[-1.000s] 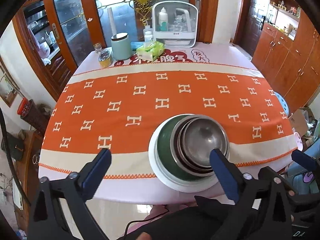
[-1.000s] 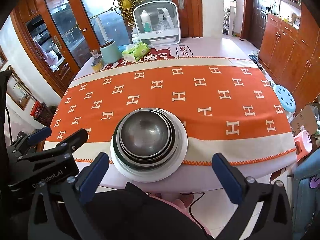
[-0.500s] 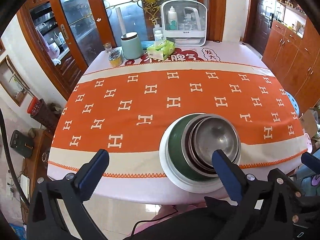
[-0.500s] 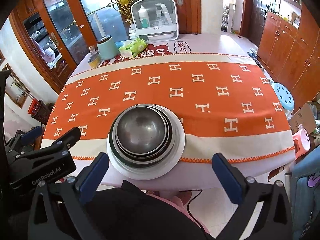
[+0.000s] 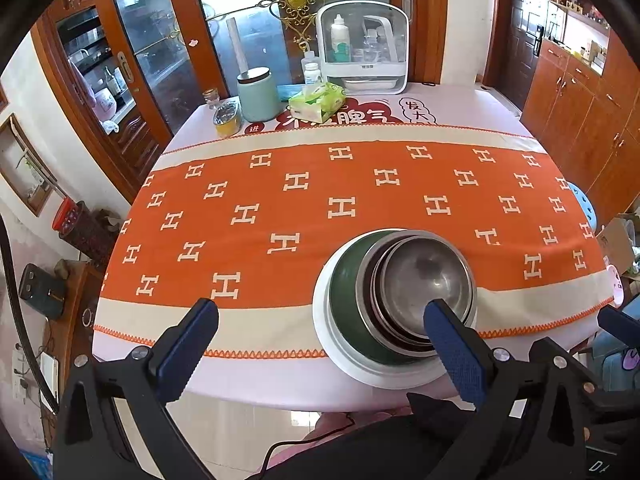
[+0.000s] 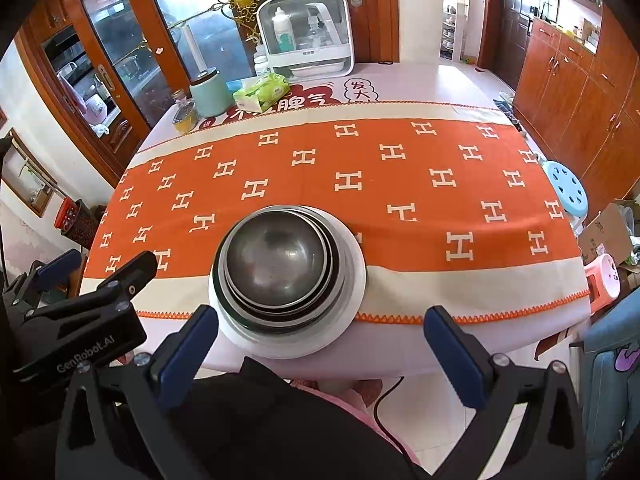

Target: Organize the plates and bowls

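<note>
— Where's the stack?
— Steel bowls (image 6: 280, 264) nested on the white plate (image 6: 352, 288), near table edge. My left gripper (image 5: 320, 344) and right gripper (image 6: 320, 344) hover spread wide, empty.
— Advice?
— I'd pinch the top rim squarely, lift straight.

An orange cloth (image 5: 360, 200) patterned with cream H-shaped motifs, banded in cream and edged with orange zigzag stitching, covers the pale pink bench (image 5: 460, 100) across mid-frame. At lower centre, silver steel bowls (image 6: 280, 260) nest in a dark green bowl (image 5: 344, 292) on a white plate (image 6: 352, 280). In the upper left stand a mint-green canister (image 5: 258, 94) with a dark lid and a lime-green tissue pack (image 5: 318, 100). Each gripper's fingers (image 5: 188, 344) carry blue pads on black frames. Reddish-brown wooden cabinets (image 6: 580, 80) line the right.
</note>
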Tool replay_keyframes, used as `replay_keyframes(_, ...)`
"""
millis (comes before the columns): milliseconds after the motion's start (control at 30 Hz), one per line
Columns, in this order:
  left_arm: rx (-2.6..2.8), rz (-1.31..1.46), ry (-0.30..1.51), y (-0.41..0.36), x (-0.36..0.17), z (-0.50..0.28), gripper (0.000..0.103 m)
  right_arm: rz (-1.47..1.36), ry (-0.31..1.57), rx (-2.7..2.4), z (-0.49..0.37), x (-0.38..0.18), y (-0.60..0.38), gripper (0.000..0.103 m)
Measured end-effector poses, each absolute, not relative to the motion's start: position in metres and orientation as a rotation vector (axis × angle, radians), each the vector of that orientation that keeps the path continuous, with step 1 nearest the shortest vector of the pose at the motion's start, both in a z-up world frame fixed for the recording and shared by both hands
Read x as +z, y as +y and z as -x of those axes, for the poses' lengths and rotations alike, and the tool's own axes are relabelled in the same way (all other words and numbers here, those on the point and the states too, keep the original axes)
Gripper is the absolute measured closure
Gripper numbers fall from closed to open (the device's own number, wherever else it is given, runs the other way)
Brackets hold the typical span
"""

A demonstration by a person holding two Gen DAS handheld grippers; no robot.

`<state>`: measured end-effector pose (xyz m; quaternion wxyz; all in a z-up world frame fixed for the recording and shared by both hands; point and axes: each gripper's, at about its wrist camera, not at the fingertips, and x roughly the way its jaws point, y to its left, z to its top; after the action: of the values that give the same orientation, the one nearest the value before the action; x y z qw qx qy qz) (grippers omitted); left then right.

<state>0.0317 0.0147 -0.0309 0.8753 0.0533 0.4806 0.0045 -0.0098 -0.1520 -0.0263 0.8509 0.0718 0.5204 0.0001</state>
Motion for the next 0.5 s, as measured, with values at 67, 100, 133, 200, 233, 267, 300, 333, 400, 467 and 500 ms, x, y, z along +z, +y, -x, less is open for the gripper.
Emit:
replay_keyframes(67, 0.009, -0.112, 1.003, 0.0133, -0.0310, -0.0322, 0.001, -0.149, 1.100, 0.000, 0.0090, -0.0272, -0.1530, 0.000)
replay_keyframes(100, 0.010, -0.112, 1.003, 0.0137, -0.0311, -0.0319, 0.001, -0.149, 1.101, 0.000, 0.0089, -0.0274, -0.1536, 0.000)
replay_keyframes(133, 0.010, -0.111, 1.003, 0.0134, -0.0312, -0.0320, 0.001, -0.148, 1.101, 0.000, 0.0085, -0.0276, -0.1540, 0.000)
replay_keyframes(200, 0.010, -0.111, 1.003, 0.0129, -0.0311, -0.0322, 0.001, -0.149, 1.101, 0.000, 0.0085, -0.0278, -0.1541, 0.000)
replay_keyframes(233, 0.010, -0.111, 1.003, 0.0136, -0.0311, -0.0319, 0.001, -0.149, 1.101, 0.000, 0.0084, -0.0278, -0.1540, 0.000)
replay_keyframes(267, 0.010, -0.111, 1.003, 0.0135, -0.0311, -0.0320, 0.001, -0.149, 1.102, -0.001, 0.0082, -0.0281, -0.1544, 0.000)
replay_keyframes(300, 0.010, -0.111, 1.003, 0.0135, -0.0312, -0.0321, 0.001, -0.149, 1.104, 0.000, 0.0078, -0.0286, -0.1547, 0.000)
replay_keyframes(333, 0.011, -0.111, 1.003, 0.0132, -0.0312, -0.0323, 0.001, -0.148, 1.105, 0.000, 0.0074, -0.0286, -0.1544, 0.000)
replay_keyframes(400, 0.010, -0.112, 1.003, 0.0135, -0.0312, -0.0322, 0.001, -0.149, 1.108, 0.001, 0.0061, -0.0296, -0.1559, 0.000)
replay_keyframes(467, 0.009, -0.112, 1.002, 0.0133, -0.0311, -0.0322, 0.001, -0.149, 1.109, 0.001, 0.0058, -0.0299, -0.1562, 0.000)
replay_keyframes(500, 0.008, -0.112, 1.003, 0.0132, -0.0312, -0.0321, 0.001, -0.149, 1.109, 0.000, 0.0059, -0.0296, -0.1559, 0.000)
